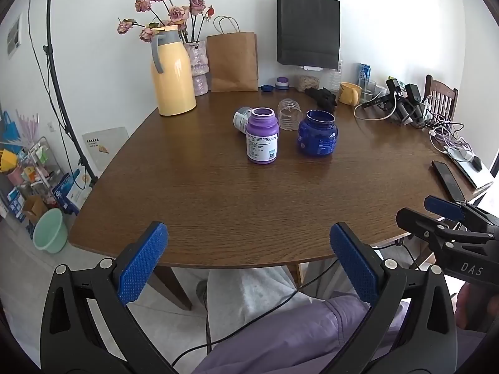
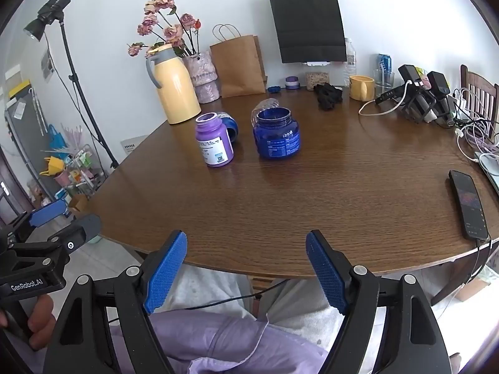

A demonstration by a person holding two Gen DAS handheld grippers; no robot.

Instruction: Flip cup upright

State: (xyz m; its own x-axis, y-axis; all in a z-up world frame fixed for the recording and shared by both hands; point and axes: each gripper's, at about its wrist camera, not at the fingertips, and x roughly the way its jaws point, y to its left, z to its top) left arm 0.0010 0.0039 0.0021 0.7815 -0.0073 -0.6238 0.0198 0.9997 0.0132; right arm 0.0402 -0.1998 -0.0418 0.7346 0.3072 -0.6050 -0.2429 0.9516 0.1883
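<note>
A clear ribbed plastic cup [image 1: 289, 114] lies on its side on the brown table [image 1: 249, 205], behind the blue jar [image 1: 318, 137]; in the right wrist view only its top [image 2: 265, 105] shows behind that jar [image 2: 276, 137]. A purple bottle [image 1: 262, 135] [image 2: 214, 139] stands upright, open-topped. A small dark-blue jar [image 1: 241, 119] [image 2: 229, 125] lies on its side behind the bottle. My left gripper [image 1: 246, 261] is open and empty at the table's near edge. My right gripper [image 2: 246, 272] is open and empty, also at the near edge, far from the cup.
A yellow thermos [image 1: 173, 74], a vase of flowers [image 1: 199, 65], a brown paper bag [image 1: 233, 60] and a black bag [image 1: 308, 31] stand at the back. A yellow mug [image 1: 350, 93], black cloth [image 1: 322, 96], chargers and cables [image 1: 405, 106] and a phone [image 2: 469, 204] are on the right.
</note>
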